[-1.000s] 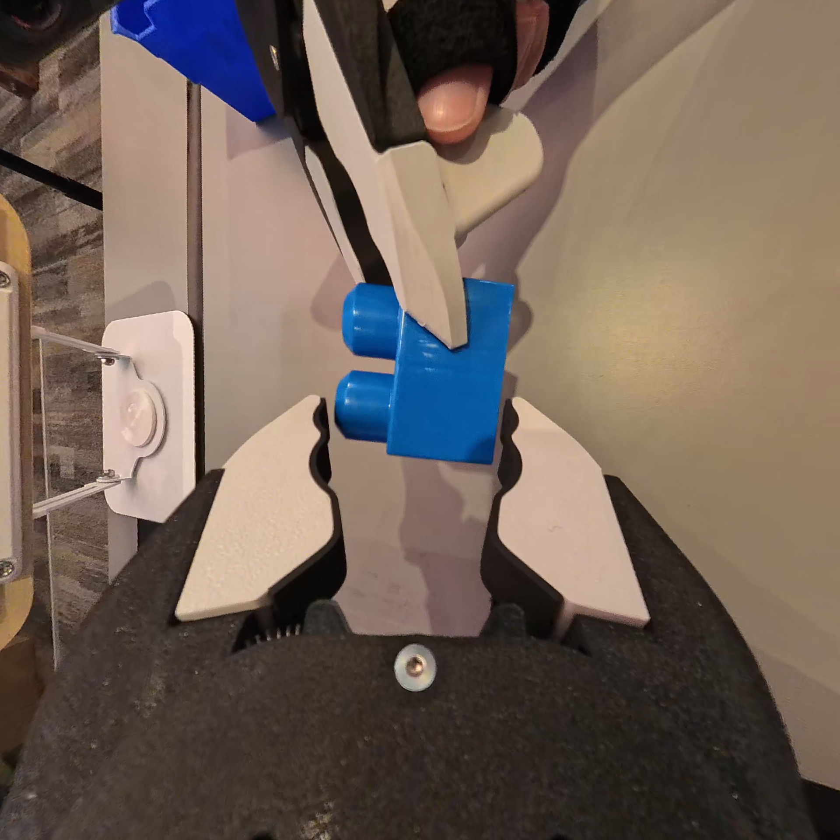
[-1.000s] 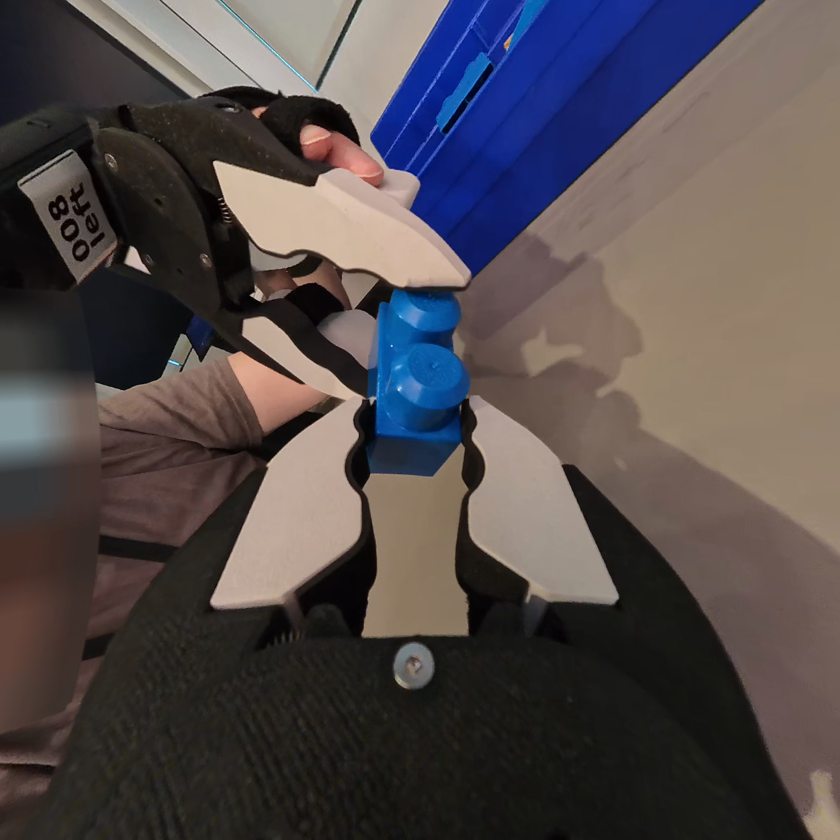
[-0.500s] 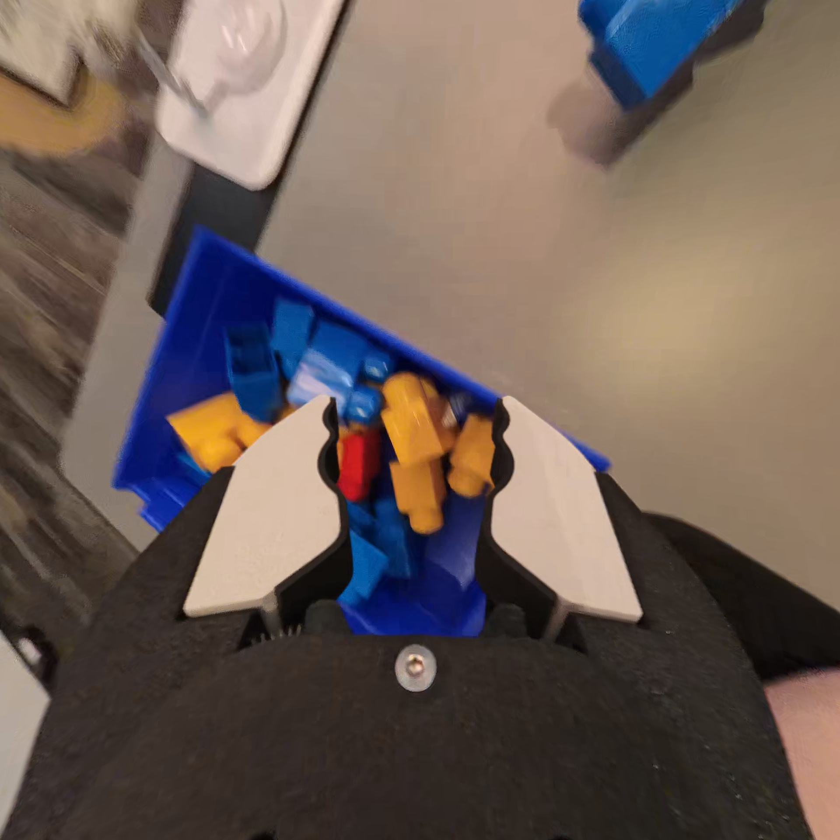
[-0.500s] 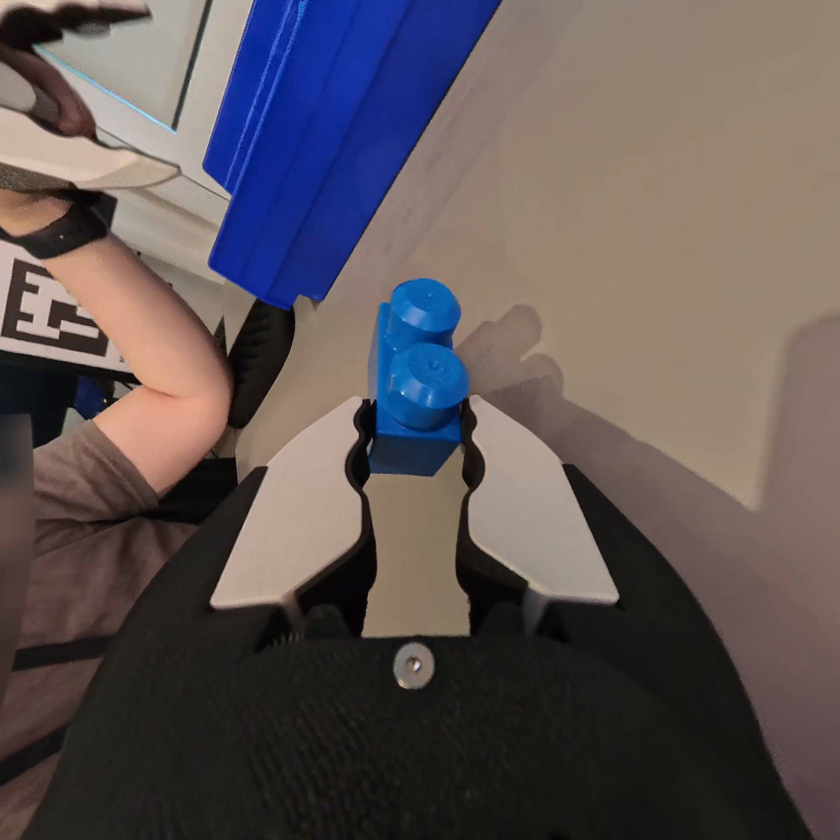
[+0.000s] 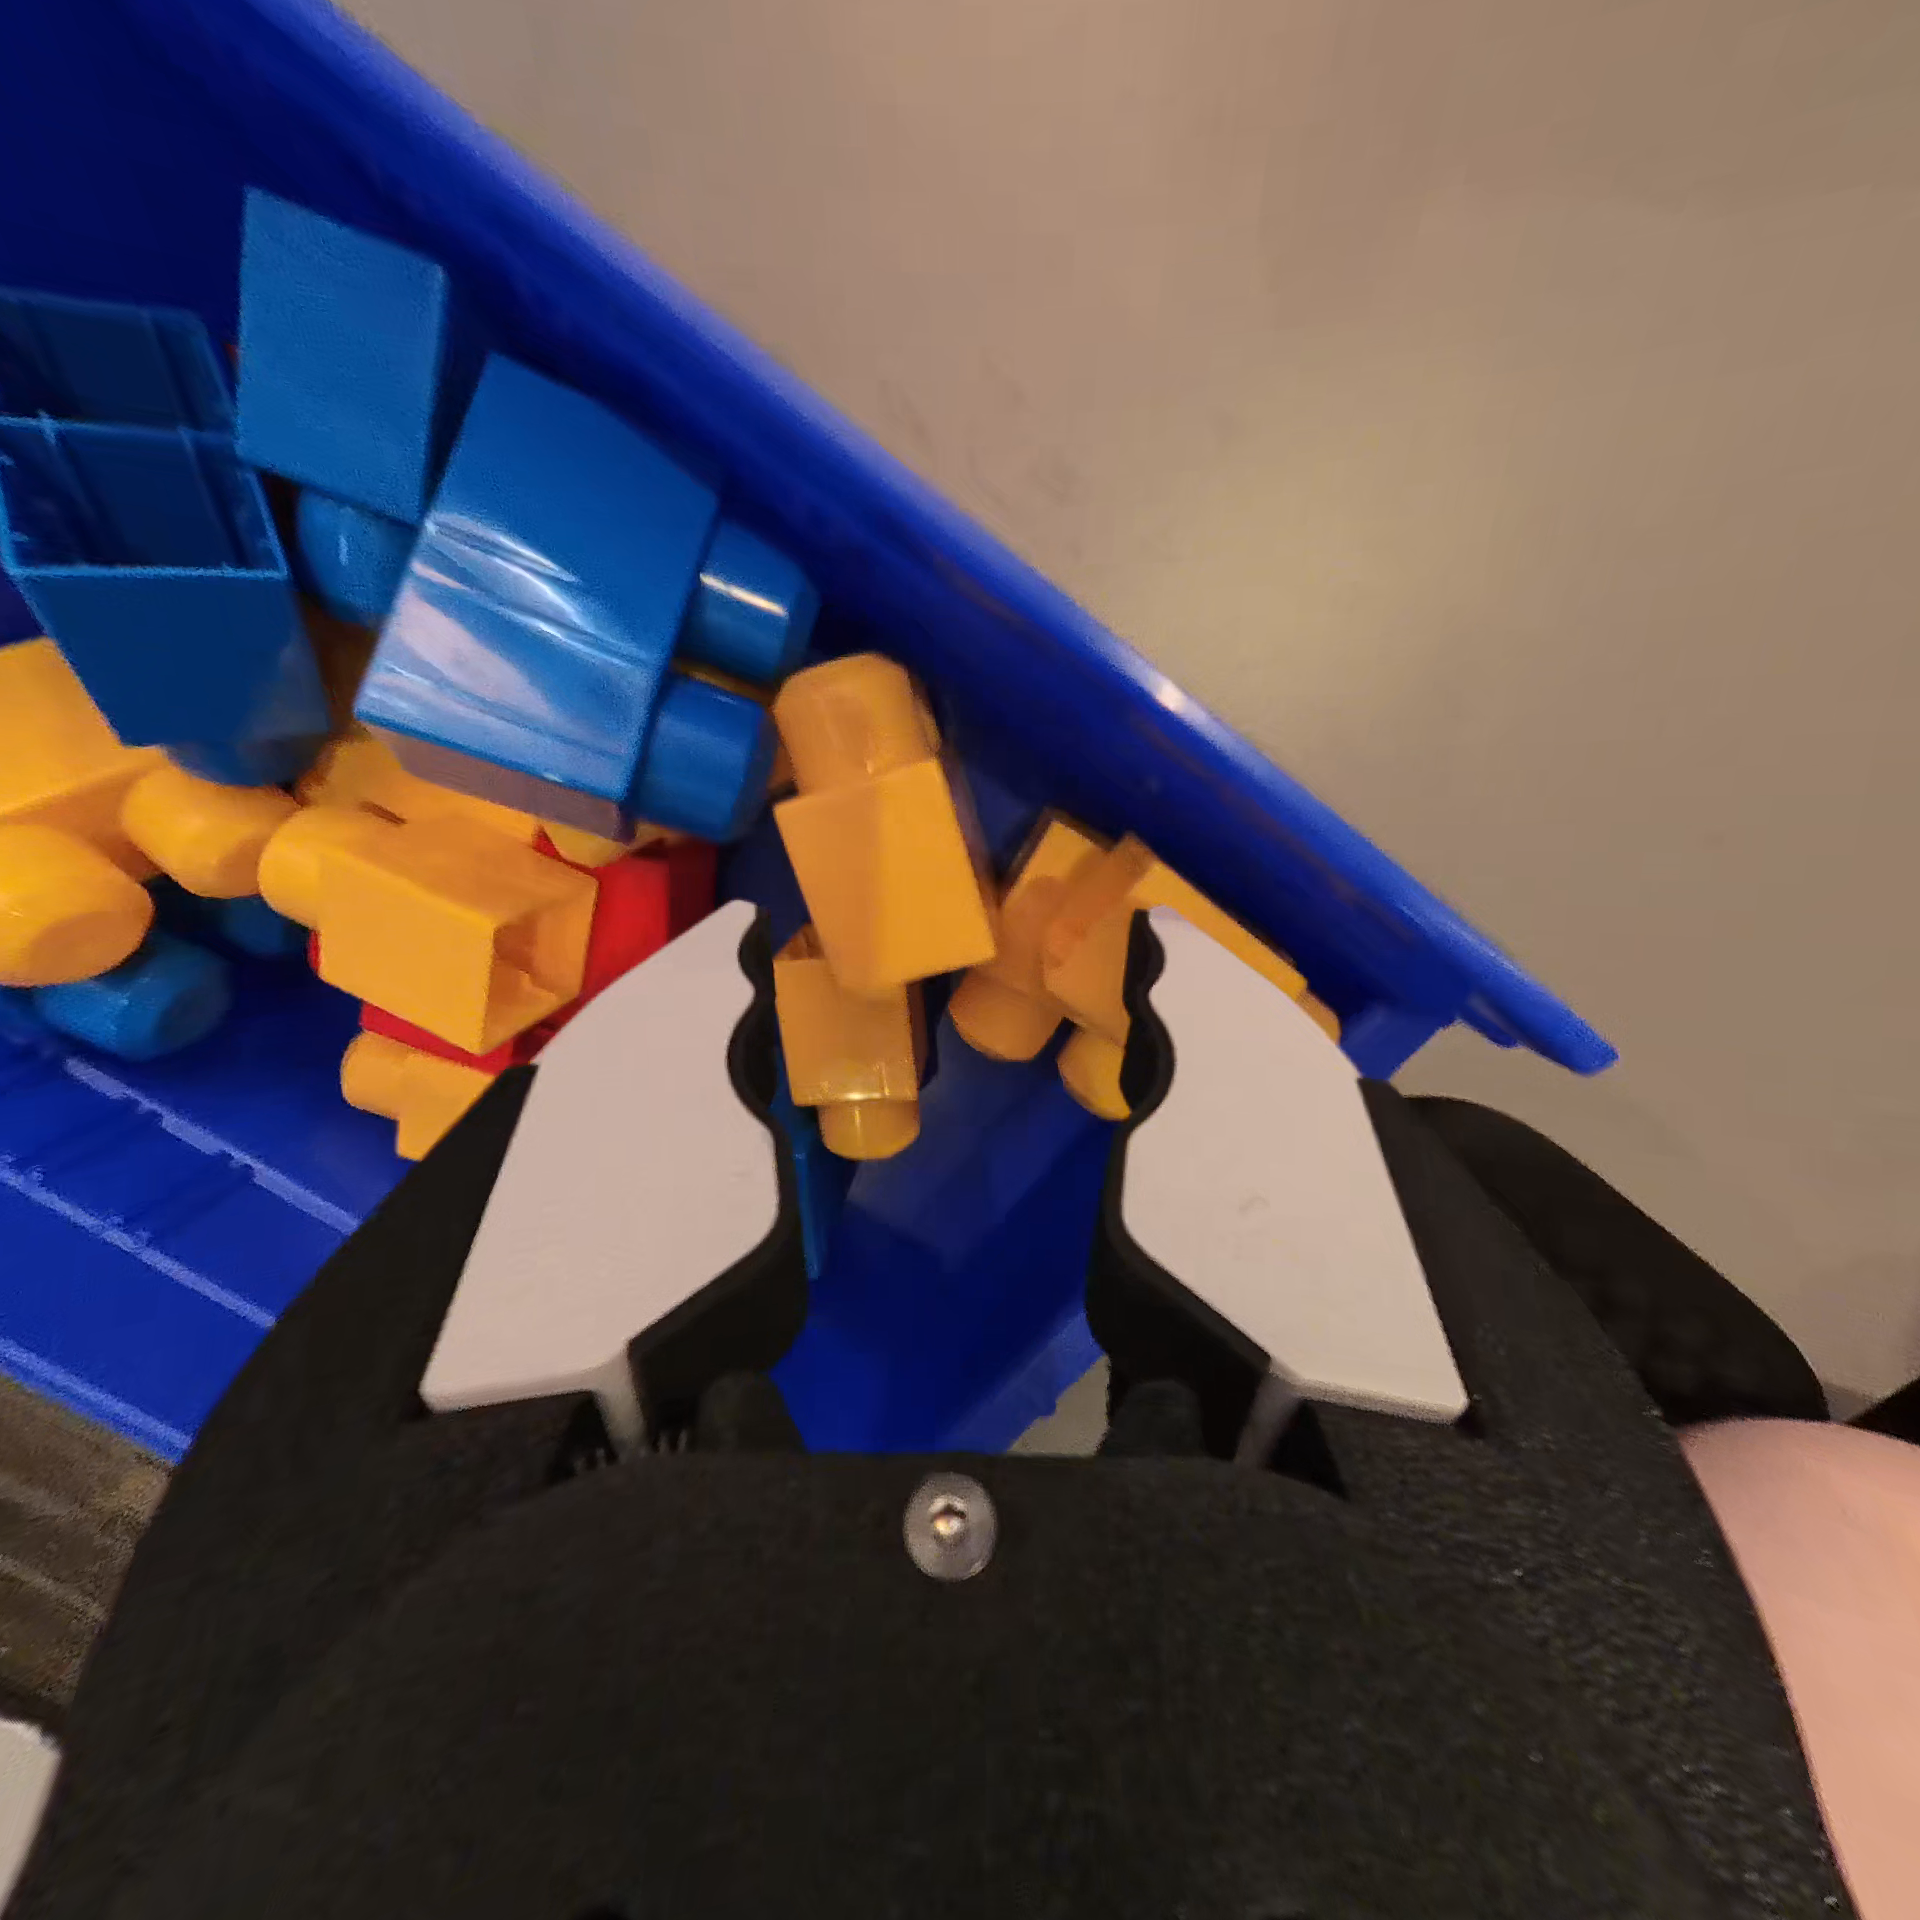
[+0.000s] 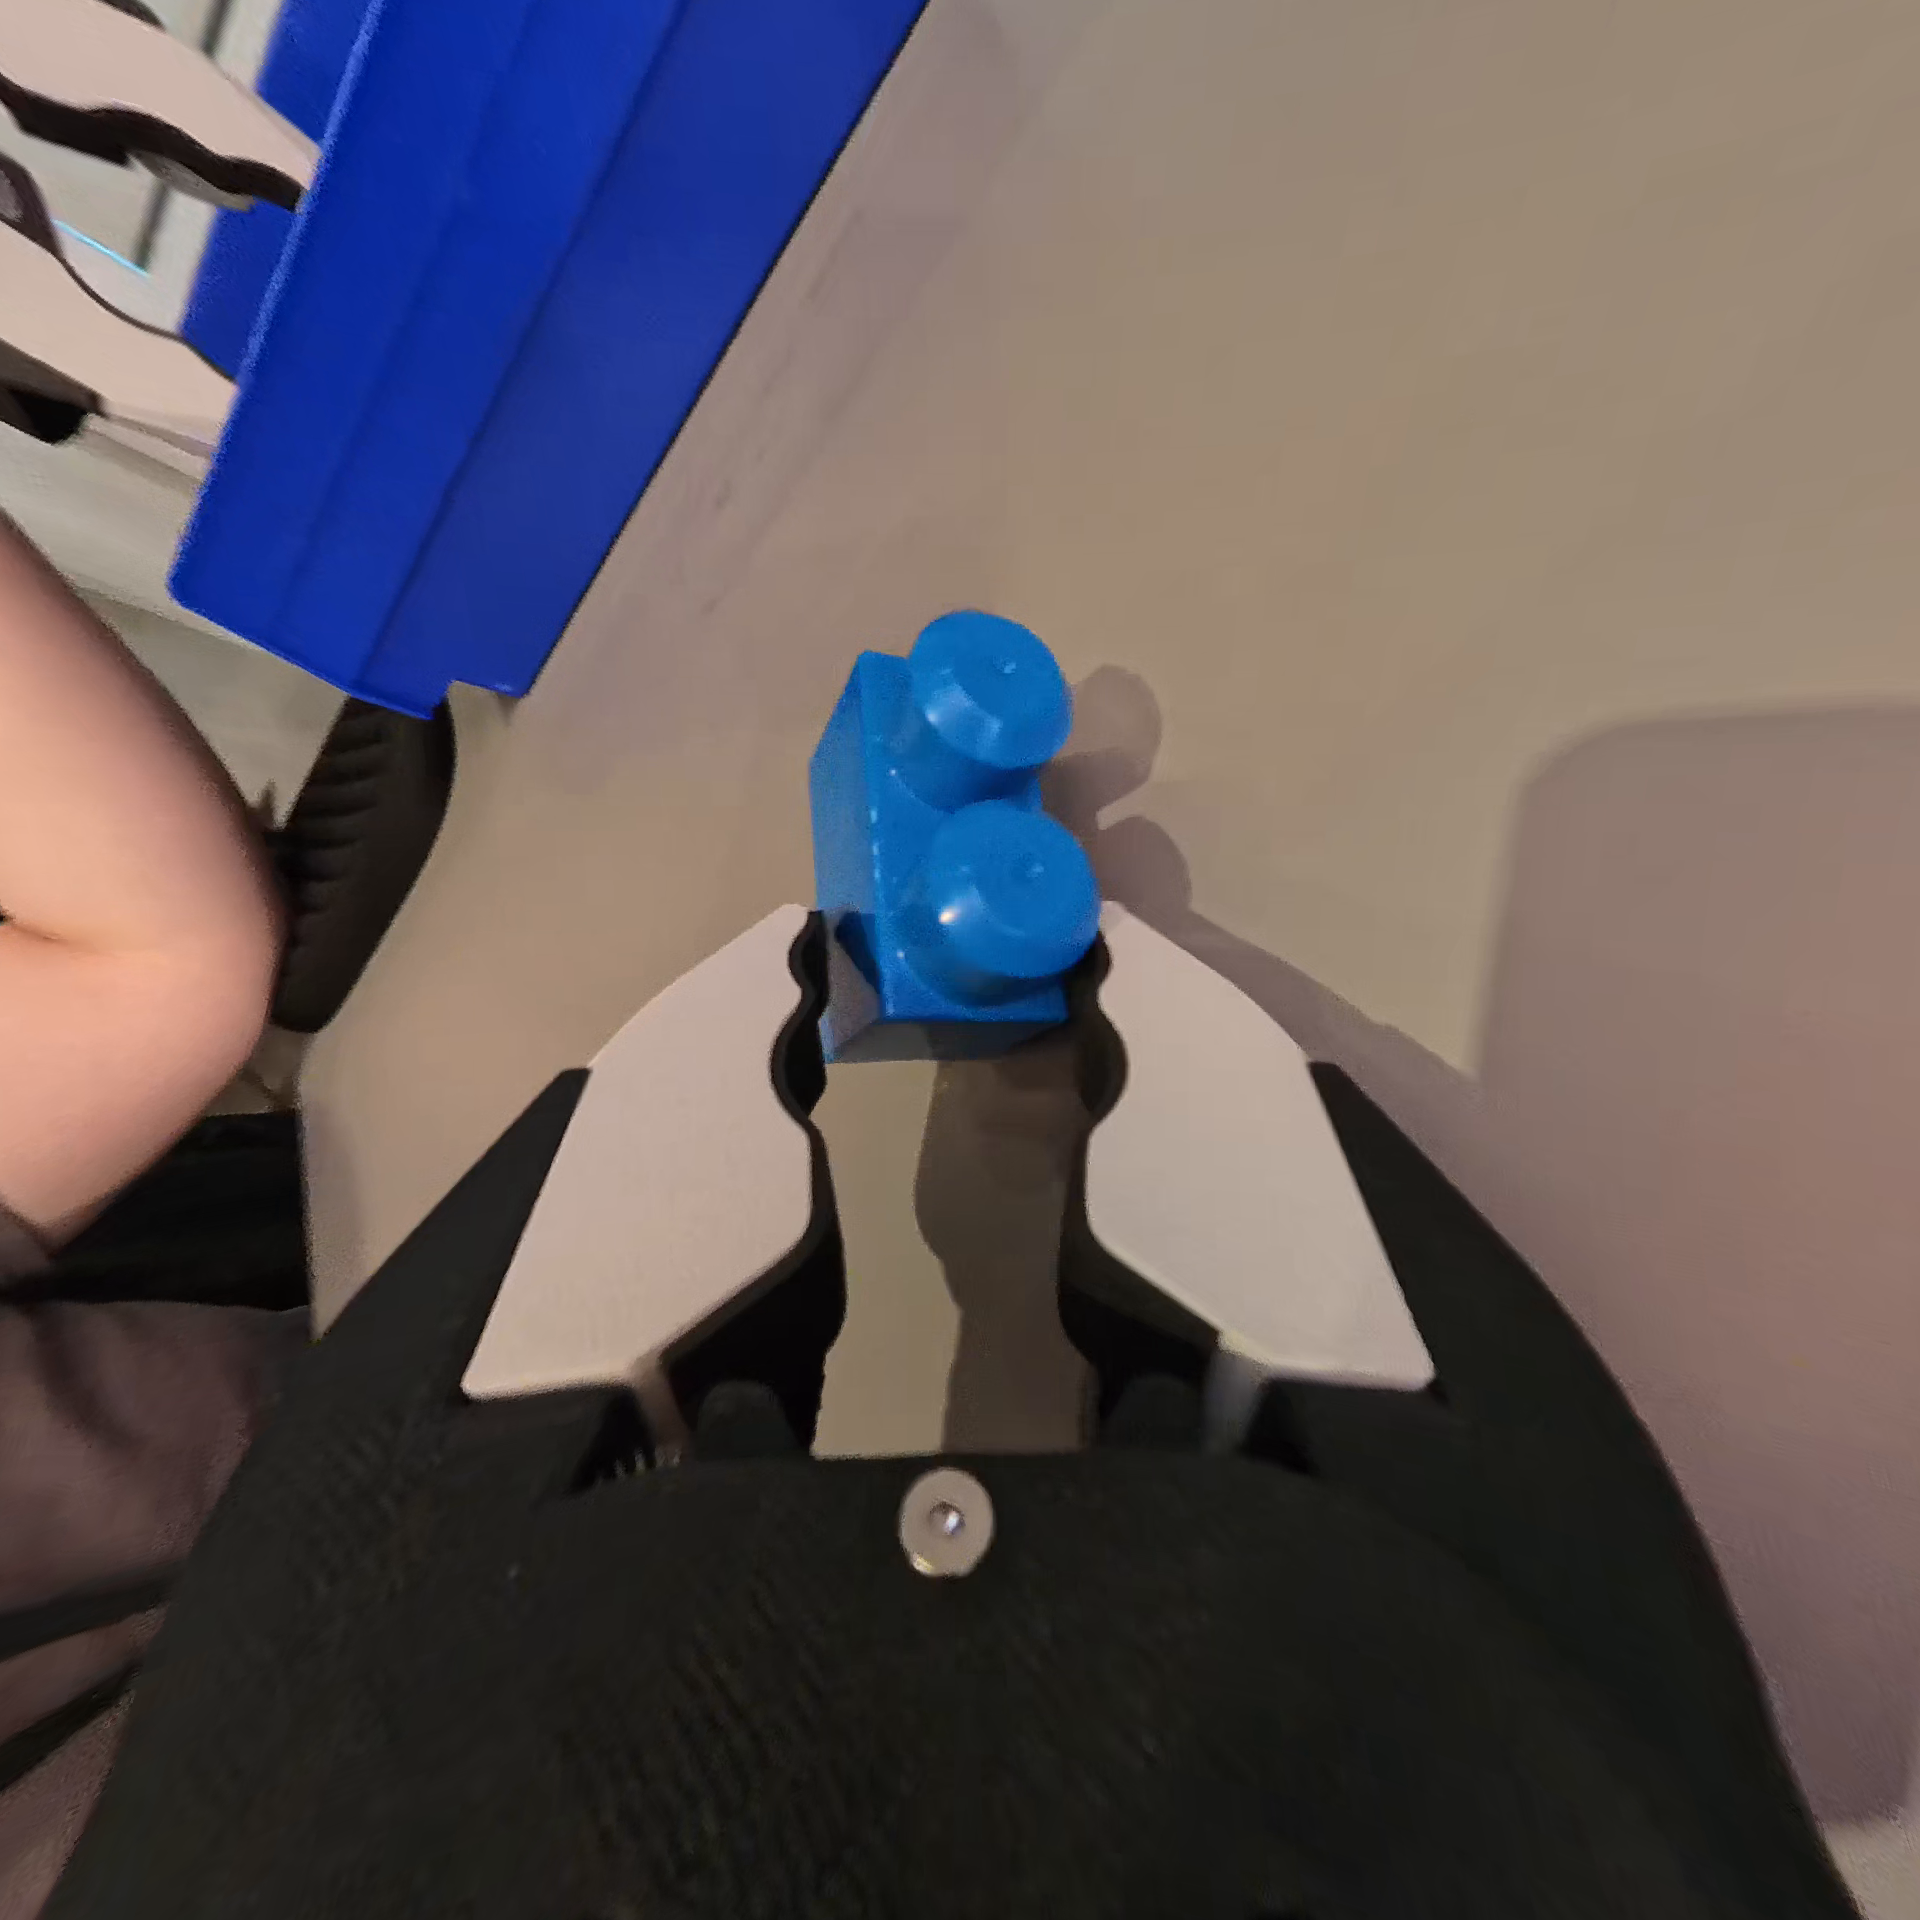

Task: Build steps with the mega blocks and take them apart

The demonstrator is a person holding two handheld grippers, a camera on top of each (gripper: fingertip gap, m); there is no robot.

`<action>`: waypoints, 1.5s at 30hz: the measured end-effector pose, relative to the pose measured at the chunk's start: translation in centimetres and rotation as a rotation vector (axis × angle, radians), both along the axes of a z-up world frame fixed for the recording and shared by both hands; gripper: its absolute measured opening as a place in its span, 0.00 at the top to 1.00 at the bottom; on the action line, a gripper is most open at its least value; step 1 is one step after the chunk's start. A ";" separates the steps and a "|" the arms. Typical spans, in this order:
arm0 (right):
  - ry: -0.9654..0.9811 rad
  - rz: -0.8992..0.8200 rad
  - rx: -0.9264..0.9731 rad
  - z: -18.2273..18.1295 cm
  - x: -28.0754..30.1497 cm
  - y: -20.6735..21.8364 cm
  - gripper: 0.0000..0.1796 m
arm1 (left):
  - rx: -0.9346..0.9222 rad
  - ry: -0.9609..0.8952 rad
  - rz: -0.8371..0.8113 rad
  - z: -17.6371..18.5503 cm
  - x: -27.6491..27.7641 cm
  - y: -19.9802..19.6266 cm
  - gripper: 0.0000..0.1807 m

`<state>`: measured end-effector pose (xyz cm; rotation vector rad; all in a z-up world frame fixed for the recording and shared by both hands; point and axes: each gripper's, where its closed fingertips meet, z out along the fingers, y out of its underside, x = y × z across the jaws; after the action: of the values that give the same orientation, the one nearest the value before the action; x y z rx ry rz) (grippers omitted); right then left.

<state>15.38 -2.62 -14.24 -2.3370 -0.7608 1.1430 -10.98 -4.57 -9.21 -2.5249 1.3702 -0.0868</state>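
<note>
My left gripper hangs spread over the blue bin — I should straddle one yellow block squarely before squeezing. My right gripper is clamped on the blue block, studs up, above the table.

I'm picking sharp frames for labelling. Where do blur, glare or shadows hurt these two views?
Left wrist view: glare streaks on the big blue block, bin rim motion-smeared, yellow blocks fairly crisp. Right wrist view: mild blur overall, forearm and bin wall smeared; the held two-stud blue block casts soft shadows on the table.
</note>
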 end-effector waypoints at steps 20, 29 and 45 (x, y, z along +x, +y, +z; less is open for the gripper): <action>-0.071 0.015 0.273 2.7 -0.1 0.8 0.65 | -0.028 0.109 0.083 -2.1 -1.1 1.9 0.80; 0.176 0.059 0.509 9.8 -2.4 -1.2 0.66 | 0.248 -0.186 0.023 6.9 1.2 1.3 0.80; 0.470 0.229 0.567 14.8 -5.2 -6.7 0.66 | 0.433 -0.552 -0.156 15.3 11.8 -1.6 0.80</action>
<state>10.14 -9.33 0.54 -1.4753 -1.0219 1.2942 0.80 -6.19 6.08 -1.8493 1.1925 -0.4310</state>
